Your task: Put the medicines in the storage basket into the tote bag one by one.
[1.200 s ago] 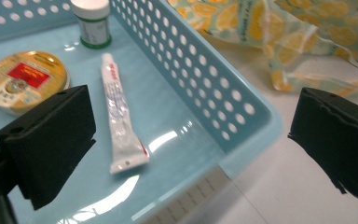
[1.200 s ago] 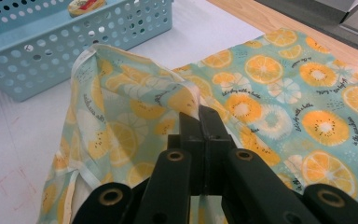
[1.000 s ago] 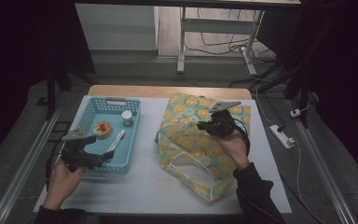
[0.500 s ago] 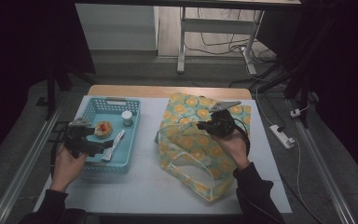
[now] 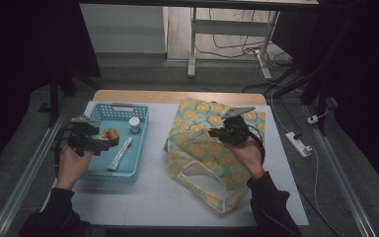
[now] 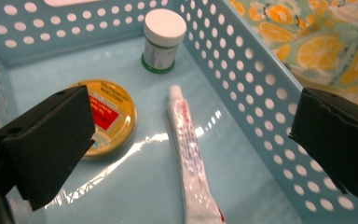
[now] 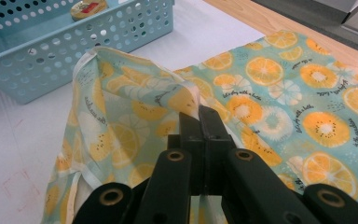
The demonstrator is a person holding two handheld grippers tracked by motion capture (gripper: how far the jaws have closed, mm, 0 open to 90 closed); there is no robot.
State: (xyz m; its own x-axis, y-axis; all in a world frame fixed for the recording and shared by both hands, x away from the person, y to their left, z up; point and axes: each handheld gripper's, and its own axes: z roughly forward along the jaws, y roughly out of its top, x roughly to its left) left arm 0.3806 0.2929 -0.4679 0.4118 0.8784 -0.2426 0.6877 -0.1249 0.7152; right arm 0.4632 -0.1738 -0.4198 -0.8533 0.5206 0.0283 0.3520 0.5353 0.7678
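A light blue perforated basket [image 5: 120, 106] stands on the left of the table. In it lie a round yellow tin with a red label [image 6: 114, 116], a small white-capped jar [image 6: 163, 39] and a white tube [image 6: 186, 154]. My left gripper [image 6: 193, 126] hovers open over the basket, its jaws wide on either side of the tube and touching nothing. To the right lies an orange-slice print fabric bag [image 5: 202, 148]. My right gripper [image 7: 199, 116] is shut on a raised fold of the bag's edge [image 7: 186, 95], holding it up off the table.
A white mat [image 5: 153, 197] covers the wooden table [image 5: 177, 96]. Metal rails run along both sides. A white power strip [image 5: 297, 144] lies on the floor to the right. Bare mat separates basket and bag.
My left gripper has moved away from the near edge and in over the basket. The right gripper has held still with the bag fold.
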